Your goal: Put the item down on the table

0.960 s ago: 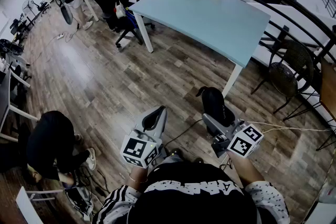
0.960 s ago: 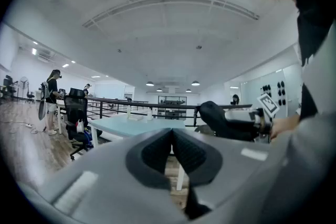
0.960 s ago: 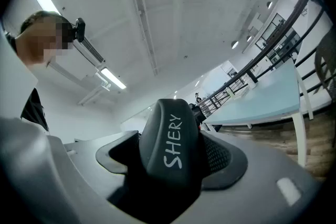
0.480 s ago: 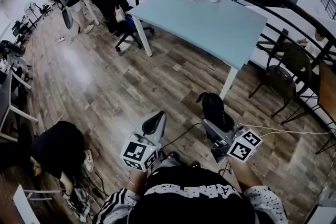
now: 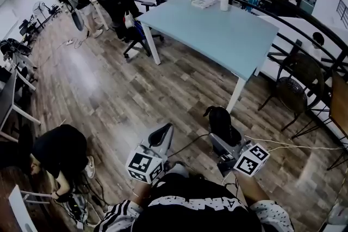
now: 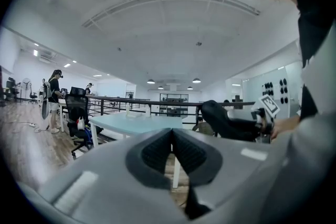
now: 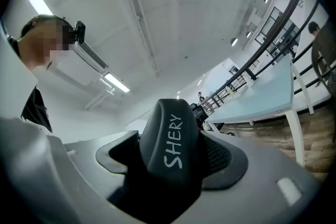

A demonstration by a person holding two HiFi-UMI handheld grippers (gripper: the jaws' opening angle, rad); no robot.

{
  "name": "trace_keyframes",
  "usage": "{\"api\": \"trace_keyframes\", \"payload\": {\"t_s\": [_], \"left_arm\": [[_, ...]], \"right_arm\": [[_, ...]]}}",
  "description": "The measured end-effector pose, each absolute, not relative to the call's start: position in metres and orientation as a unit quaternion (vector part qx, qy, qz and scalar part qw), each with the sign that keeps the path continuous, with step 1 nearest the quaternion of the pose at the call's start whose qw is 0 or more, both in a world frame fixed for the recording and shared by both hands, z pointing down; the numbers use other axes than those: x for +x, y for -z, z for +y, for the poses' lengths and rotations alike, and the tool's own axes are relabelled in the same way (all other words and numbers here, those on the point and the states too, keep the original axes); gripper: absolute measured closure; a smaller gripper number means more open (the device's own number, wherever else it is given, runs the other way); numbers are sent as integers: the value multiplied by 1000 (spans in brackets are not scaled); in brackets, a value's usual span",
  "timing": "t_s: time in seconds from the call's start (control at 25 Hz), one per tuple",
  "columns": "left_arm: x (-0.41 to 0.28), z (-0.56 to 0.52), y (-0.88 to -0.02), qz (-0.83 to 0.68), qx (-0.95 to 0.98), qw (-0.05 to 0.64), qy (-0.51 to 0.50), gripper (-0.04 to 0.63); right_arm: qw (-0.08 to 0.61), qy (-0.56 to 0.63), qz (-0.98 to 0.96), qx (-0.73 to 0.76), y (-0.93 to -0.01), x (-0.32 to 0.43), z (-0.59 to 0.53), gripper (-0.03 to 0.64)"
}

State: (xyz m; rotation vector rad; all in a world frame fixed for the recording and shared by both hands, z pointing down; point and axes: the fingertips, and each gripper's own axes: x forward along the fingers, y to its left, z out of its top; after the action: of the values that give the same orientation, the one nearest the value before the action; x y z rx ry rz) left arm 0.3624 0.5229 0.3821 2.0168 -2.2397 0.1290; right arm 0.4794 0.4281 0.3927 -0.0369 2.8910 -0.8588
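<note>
As the pale-blue rectangular table (image 5: 217, 24) draws nearer, the right gripper (image 5: 219, 137) stays clamped on a black rounded "SHERY" item (image 5: 220, 117), short of the near corner. The left gripper (image 5: 162, 132) is closed and empty.

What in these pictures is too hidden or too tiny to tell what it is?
- Black item, right gripper view: its lower part sits buried between the fingers of the right gripper, so its whole shape is unknown.
- Small things at the far end of the table, head view: too small to name.
- The person's feet, head view: hidden under the black shirt.
</note>
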Motion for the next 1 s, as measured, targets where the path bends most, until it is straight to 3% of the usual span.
{"api": "trace_keyframes", "payload": {"t_s": [0.44, 1.0], "left_arm": [[345, 486, -399, -732, 677, 68, -39, 595], [224, 395, -402, -714, 697, 60, -24, 595]], "right_arm": [[57, 292, 954, -29, -410, 466, 397, 250], [50, 272, 959, -63, -409, 356, 317, 250]]}}
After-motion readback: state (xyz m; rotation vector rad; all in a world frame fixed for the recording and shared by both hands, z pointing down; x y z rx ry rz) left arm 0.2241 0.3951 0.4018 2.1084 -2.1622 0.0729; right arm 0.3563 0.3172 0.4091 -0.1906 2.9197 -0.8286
